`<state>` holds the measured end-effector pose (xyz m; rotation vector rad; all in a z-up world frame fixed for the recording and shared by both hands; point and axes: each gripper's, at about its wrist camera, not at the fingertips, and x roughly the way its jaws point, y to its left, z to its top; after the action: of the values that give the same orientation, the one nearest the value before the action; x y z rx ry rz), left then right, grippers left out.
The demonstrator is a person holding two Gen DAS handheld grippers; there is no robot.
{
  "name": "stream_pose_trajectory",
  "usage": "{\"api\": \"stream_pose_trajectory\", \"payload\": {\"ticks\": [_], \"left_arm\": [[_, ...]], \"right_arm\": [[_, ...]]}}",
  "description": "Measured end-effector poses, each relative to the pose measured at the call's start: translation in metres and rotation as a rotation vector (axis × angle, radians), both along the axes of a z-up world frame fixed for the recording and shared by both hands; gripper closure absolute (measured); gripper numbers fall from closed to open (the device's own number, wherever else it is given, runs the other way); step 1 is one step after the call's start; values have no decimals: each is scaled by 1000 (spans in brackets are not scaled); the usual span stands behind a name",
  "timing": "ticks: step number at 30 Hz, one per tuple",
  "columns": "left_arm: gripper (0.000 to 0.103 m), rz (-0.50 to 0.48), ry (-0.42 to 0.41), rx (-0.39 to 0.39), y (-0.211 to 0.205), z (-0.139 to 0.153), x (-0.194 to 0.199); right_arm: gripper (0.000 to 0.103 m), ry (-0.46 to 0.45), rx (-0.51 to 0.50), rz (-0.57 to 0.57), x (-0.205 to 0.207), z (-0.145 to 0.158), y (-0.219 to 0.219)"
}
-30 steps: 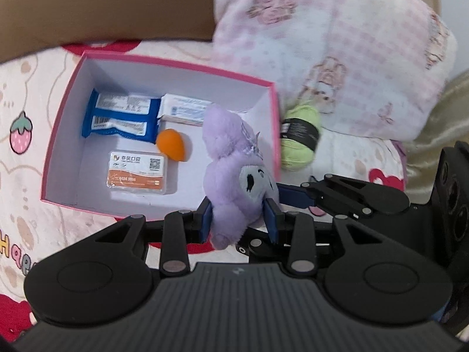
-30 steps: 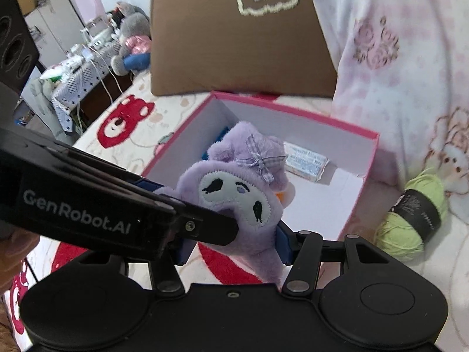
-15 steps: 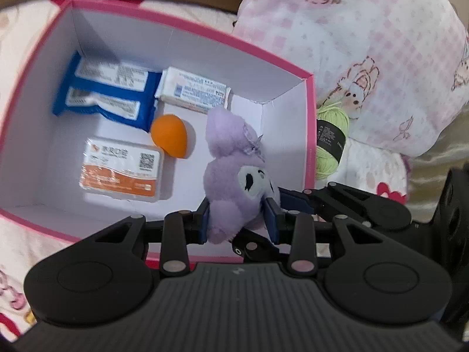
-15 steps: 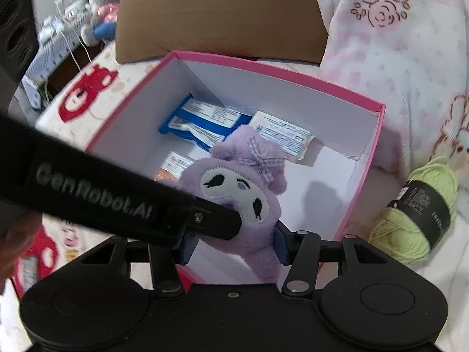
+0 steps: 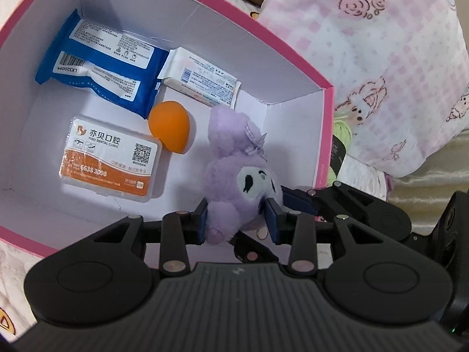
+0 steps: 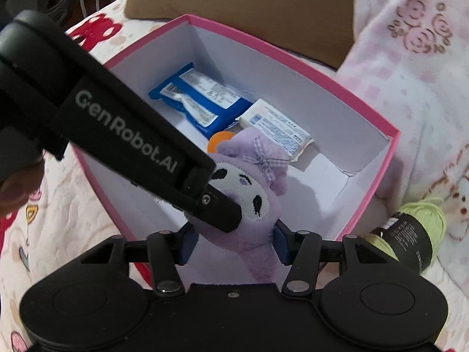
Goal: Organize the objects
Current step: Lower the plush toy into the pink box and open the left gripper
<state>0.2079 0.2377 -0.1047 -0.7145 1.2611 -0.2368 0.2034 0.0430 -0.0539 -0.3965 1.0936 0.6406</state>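
Observation:
A purple plush toy [image 5: 234, 182] [image 6: 258, 193] with a checked bow hangs low inside the pink box [image 5: 293, 55] [image 6: 293, 55], near its right wall. My left gripper [image 5: 237, 221] is shut on the toy's lower body. My right gripper [image 6: 233, 245] grips the same toy from the other side; its jaws are opening slightly, with the toy between them and the pads touching it. In the right wrist view a left finger [image 6: 217, 208] crosses the toy's face.
On the box floor lie a blue wipes pack [image 5: 102, 67], a white pack [image 5: 202, 80], an orange sponge egg [image 5: 170, 126] and an orange-white card case [image 5: 111, 161]. Green yarn [image 6: 410, 234] and a pink pillow [image 5: 381, 58] sit right of the box.
Both grippers have sunk with the plush toy from above the box's near edge down into the box. The box fills more of both views.

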Motion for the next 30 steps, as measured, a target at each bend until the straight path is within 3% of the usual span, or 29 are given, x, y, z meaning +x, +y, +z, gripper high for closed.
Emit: {"api": "stream_pose_trajectory", "payload": {"ticks": [8,9,10,15,20,24,30], "left_arm": [[66,4,12,18,5,-5,-4],[66,-3,8,28,4,-6,-4],[66,-4,2,41,1,-8,-4],[66,61,-29,81,0,-11,-8],[76,30,-44,252,-5,-6,-6],[78,43,-3,212,-5,-19,-4],[78,33,0,295,-20,-22,1]], "right_arm": [[44,27,98,44,3,6,-12],[46,20,101,50,2,6,-12],[56,17,101,54,1,6,-12],[60,-18,90,25,1,1,-11],[63,-38,135,23,-2,3,-18],[63,-47,194,27,-6,8,-27],[63,-58,219,28,-12,9,-31]]}}
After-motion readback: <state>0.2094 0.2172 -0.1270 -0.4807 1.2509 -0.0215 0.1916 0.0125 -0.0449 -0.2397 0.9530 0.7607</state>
